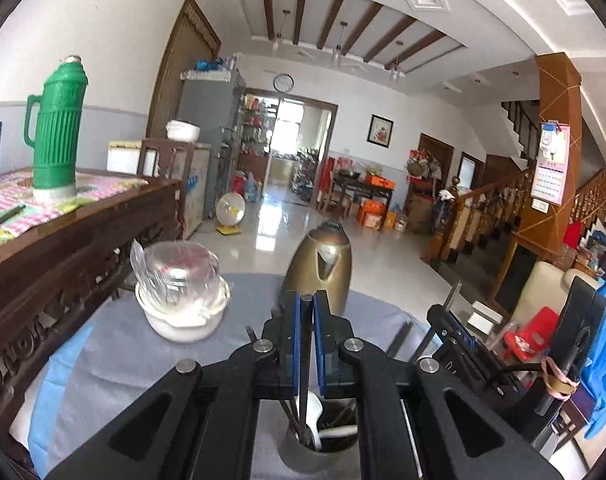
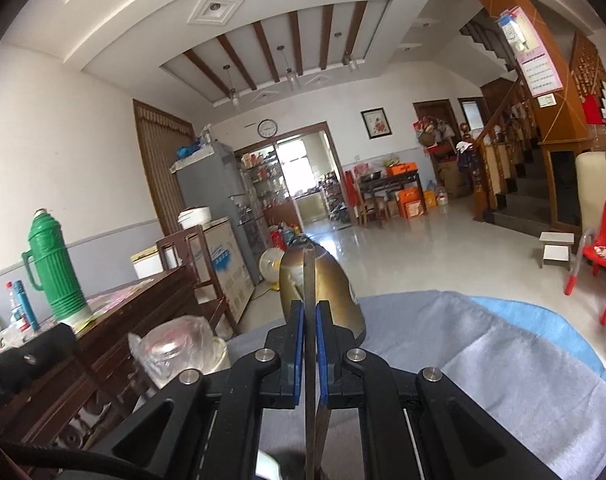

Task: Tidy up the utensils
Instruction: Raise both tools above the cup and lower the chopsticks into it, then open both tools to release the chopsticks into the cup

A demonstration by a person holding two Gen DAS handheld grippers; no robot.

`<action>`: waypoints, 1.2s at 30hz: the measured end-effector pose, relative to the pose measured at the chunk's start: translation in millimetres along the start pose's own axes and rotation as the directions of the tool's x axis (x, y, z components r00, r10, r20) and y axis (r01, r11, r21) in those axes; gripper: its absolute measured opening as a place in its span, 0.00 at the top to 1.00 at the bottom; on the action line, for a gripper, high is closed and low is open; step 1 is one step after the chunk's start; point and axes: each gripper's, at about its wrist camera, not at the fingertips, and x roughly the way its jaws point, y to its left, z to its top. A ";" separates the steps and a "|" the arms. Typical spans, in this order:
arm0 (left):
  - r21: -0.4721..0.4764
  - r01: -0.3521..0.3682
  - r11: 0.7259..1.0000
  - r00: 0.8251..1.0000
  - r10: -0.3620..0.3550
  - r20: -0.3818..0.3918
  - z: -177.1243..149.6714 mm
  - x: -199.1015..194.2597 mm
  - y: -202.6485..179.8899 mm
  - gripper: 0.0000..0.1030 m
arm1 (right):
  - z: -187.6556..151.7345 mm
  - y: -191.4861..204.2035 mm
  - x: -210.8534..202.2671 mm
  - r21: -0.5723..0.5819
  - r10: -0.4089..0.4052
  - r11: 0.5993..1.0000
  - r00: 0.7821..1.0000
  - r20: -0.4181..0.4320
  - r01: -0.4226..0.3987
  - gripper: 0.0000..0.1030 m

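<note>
Both grippers are pinching upright chopsticks: the left gripper (image 1: 307,300) is holding its chopstick (image 1: 304,396) directly above the holder (image 1: 323,450) (nearer); the right gripper (image 2: 310,306) is clamping another chopstick (image 2: 309,280).

Both my grippers point slightly downward right now. Left gripper (image 1: 307,300) has its blue pads clamped nearly together on something thin and dark, and right gripper (image 2: 310,306) is pinched the same way, off to its right.
</note>
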 end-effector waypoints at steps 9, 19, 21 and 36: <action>0.054 0.043 0.998 0.997 -0.040 -0.059 -14.8 -20.9 -8.1 0.94 | -7.6 -9.2 -19.2 0.065 0.099 0.993 0.993 -0.070 -0.094 0.92; 0.087 0.106 0.991 0.984 -0.092 -0.153 -25.2 -49.2 -4.8 0.61 | -6.5 -26.5 -38.2 0.205 0.252 0.955 0.951 -0.177 -0.215 0.86; 0.096 0.092 0.991 0.985 -0.076 -0.157 -31.0 -59.0 -2.4 0.49 | -7.8 -34.9 -49.6 0.234 0.266 0.946 0.949 -0.172 -0.223 0.86; 0.232 -0.057 0.971 0.941 0.130 -0.313 -79.6 -92.8 -13.6 0.28 | -33.7 -54.8 -135.1 0.200 0.228 0.961 0.957 -0.176 -0.192 0.41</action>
